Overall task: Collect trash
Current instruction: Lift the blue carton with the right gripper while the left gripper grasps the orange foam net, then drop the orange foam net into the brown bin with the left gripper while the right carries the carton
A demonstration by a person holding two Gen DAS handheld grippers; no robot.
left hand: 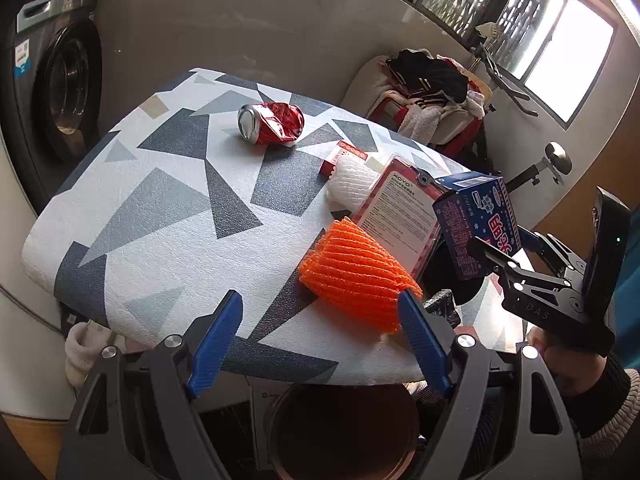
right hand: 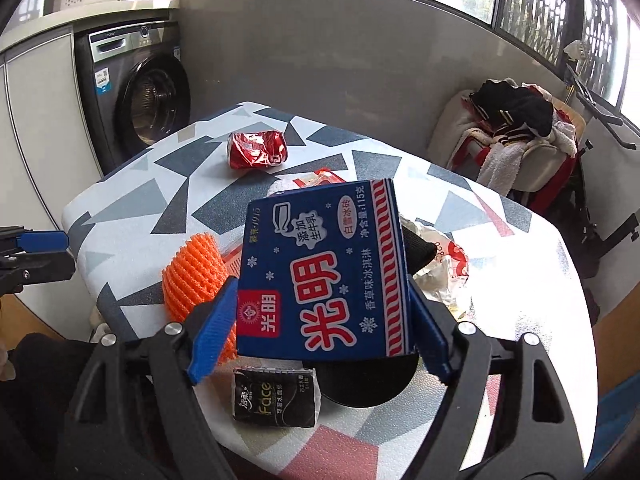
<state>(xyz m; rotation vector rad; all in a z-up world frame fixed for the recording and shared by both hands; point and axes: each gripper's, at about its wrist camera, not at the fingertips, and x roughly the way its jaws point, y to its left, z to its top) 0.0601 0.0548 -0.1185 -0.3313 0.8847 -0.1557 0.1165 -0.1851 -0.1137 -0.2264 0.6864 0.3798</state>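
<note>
A blue ice-cream carton (right hand: 324, 268) with red and white lettering sits between the blue pads of my right gripper (right hand: 320, 292), which is shut on its two sides and holds it above the table. In the left wrist view the same carton (left hand: 476, 220) hangs at the right. My left gripper (left hand: 320, 296) is open over the table's near edge; an orange foam net (left hand: 356, 276) lies just ahead, touching the right pad. A crushed red can (left hand: 272, 122) lies farther back on the patterned table (left hand: 160, 200).
A white foam net (left hand: 348, 184), a small red carton (left hand: 344, 156) and a labelled plastic pack (left hand: 404, 208) lie mid-table. A black tissue pack (right hand: 276, 398), a black round lid (right hand: 360, 384) and a crumpled wrapper (right hand: 440, 264) sit near me. A brown round bin (left hand: 344, 432) stands below.
</note>
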